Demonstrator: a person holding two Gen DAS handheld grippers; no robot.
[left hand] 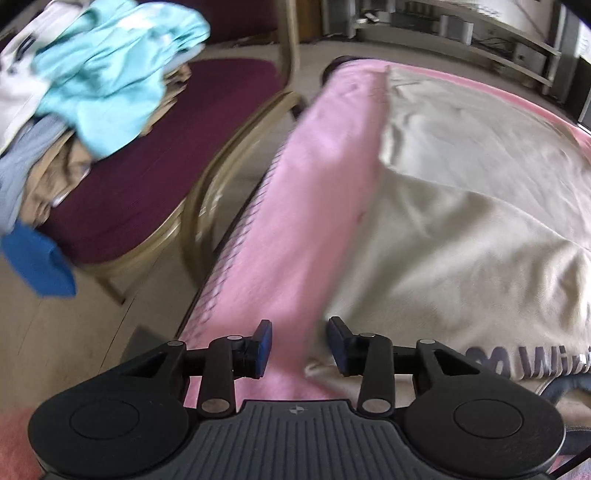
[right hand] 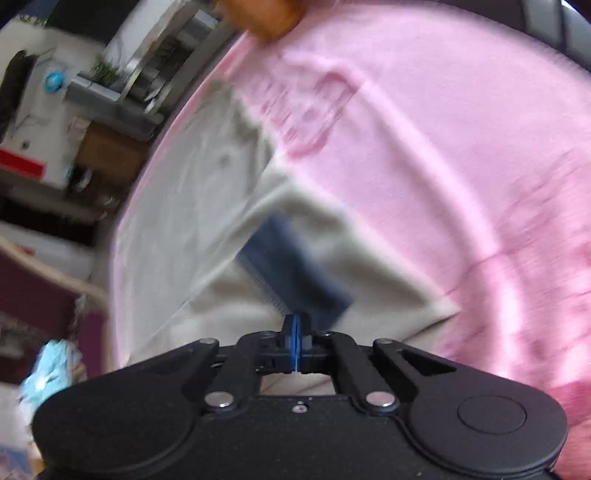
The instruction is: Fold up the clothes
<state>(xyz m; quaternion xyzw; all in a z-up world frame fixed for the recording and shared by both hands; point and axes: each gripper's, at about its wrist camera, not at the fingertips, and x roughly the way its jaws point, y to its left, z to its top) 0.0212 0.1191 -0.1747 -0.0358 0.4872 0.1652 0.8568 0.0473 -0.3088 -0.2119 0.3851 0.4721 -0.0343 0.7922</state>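
A beige T-shirt (left hand: 461, 221) with grey lettering lies partly folded on a pink blanket (left hand: 314, 184). My left gripper (left hand: 300, 345) is open and empty, low over the blanket at the shirt's left edge. In the right wrist view the same beige shirt (right hand: 207, 206) lies on the pink blanket (right hand: 443, 147), with its dark blue ribbed collar (right hand: 295, 266) showing. My right gripper (right hand: 296, 338) is shut on the shirt at the collar.
A maroon chair (left hand: 155, 177) with a wooden frame stands left of the blanket. It holds a pile of clothes: a turquoise garment (left hand: 118, 62), a blue one (left hand: 37, 262) and beige ones. Shelving stands at the back (left hand: 461, 29).
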